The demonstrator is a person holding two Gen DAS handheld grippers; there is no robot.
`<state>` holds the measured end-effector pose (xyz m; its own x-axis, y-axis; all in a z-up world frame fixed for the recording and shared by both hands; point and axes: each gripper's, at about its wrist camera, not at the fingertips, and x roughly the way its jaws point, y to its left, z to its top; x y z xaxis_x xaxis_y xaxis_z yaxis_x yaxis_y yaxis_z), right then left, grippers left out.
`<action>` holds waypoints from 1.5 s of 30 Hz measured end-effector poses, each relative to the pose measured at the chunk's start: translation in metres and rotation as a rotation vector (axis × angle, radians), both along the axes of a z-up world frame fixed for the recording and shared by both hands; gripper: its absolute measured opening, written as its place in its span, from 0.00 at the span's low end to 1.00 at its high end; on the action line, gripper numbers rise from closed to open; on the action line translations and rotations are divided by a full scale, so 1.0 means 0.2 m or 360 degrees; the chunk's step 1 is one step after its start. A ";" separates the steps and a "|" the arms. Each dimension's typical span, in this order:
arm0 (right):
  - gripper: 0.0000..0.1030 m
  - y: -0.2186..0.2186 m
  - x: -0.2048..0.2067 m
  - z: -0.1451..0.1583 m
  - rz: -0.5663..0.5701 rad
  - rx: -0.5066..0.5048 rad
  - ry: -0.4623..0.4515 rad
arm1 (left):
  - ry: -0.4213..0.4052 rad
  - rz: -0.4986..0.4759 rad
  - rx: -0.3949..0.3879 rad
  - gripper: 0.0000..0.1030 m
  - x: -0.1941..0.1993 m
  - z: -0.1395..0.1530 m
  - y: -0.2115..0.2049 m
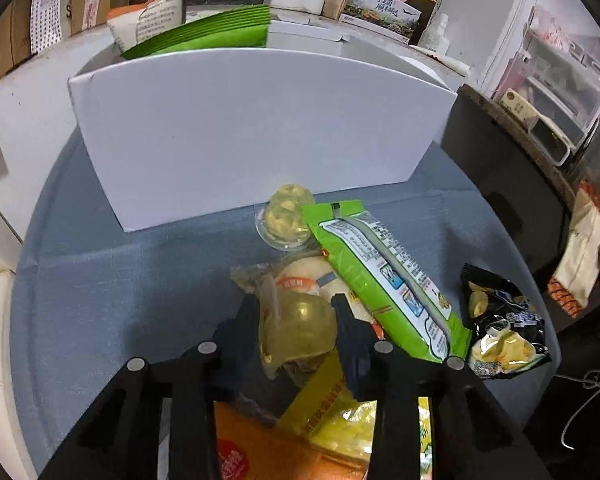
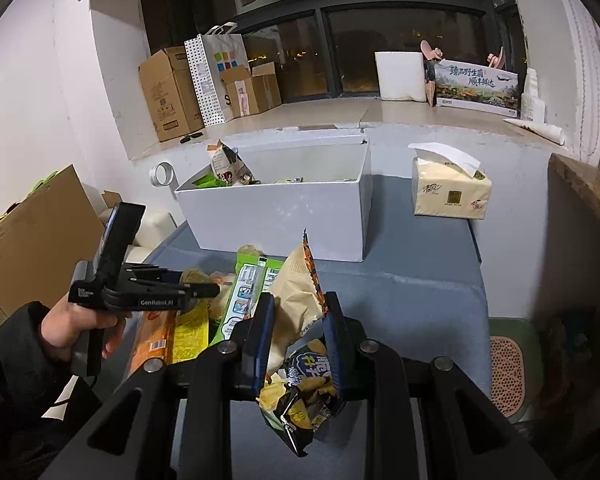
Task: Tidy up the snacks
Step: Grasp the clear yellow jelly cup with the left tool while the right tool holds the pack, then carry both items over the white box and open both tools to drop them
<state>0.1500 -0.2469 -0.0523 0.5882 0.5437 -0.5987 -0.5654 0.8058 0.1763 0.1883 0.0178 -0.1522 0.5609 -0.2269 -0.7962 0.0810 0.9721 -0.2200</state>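
Note:
A white box (image 1: 240, 128) stands on the grey-blue cloth; in the right wrist view the box (image 2: 276, 212) holds several snack packs. In front of it lies a pile: a jelly cup (image 1: 286, 216), a green pack (image 1: 384, 276), a black chip bag (image 1: 500, 328), and yellow (image 1: 332, 412) and orange (image 1: 260, 448) packs. My left gripper (image 1: 296, 312) is closed around a clear yellow jelly cup (image 1: 300, 328). My right gripper (image 2: 300, 304) is shut on a beige snack bag (image 2: 296, 300), held above the black chip bag (image 2: 304, 392). The left gripper (image 2: 204, 290) also shows over the pile.
A tissue pack (image 2: 450, 190) sits right of the box. A tape roll (image 2: 162, 174) lies at the left. Cardboard boxes (image 2: 172, 92) and a paper bag (image 2: 216, 76) stand on the ledge behind. A dark wooden edge (image 1: 512, 128) borders the right.

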 end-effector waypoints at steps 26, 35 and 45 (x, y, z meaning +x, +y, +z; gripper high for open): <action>0.26 0.35 0.60 0.35 -0.0029 0.0128 0.0009 | -0.0474 -0.0024 0.0075 0.33 0.33 0.82 0.14; 0.27 0.53 1.08 0.20 -0.0149 0.0013 0.0216 | -0.0267 0.0080 0.0173 0.59 0.67 0.65 0.14; 1.00 0.42 1.12 0.15 -0.0258 0.0155 0.0285 | -0.0295 0.0147 0.0090 1.00 0.60 0.65 0.22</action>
